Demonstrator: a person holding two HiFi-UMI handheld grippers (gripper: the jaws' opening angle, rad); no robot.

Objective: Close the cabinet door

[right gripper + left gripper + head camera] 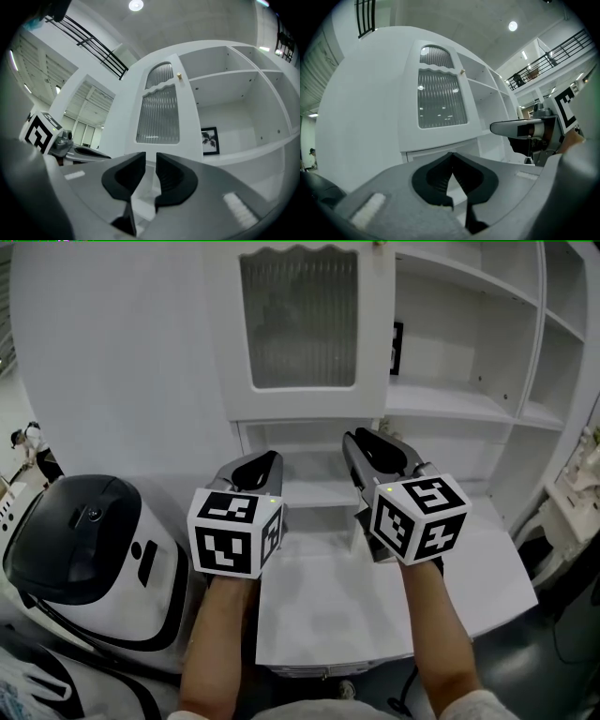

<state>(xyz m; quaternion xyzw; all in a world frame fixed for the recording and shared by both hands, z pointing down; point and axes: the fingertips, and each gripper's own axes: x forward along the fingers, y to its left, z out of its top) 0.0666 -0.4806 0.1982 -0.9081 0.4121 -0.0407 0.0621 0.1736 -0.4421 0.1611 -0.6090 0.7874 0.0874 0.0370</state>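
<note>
Left gripper clenched, empty; right gripper slightly parted, empty. I find the door standing open ahead, left of the shelves. Only the head view shows the white table below.

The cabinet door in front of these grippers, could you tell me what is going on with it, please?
A person holds a gripper in each hand in front of a white cabinet. The left gripper is shut and the right gripper shows a narrow gap between its jaws; neither has anything in it. Both point towards the cabinet door with its ribbed glass pane, but neither touches it. The open shelves beside it stand uncovered. Whether the door is ajar or shut is hard to tell.
</note>
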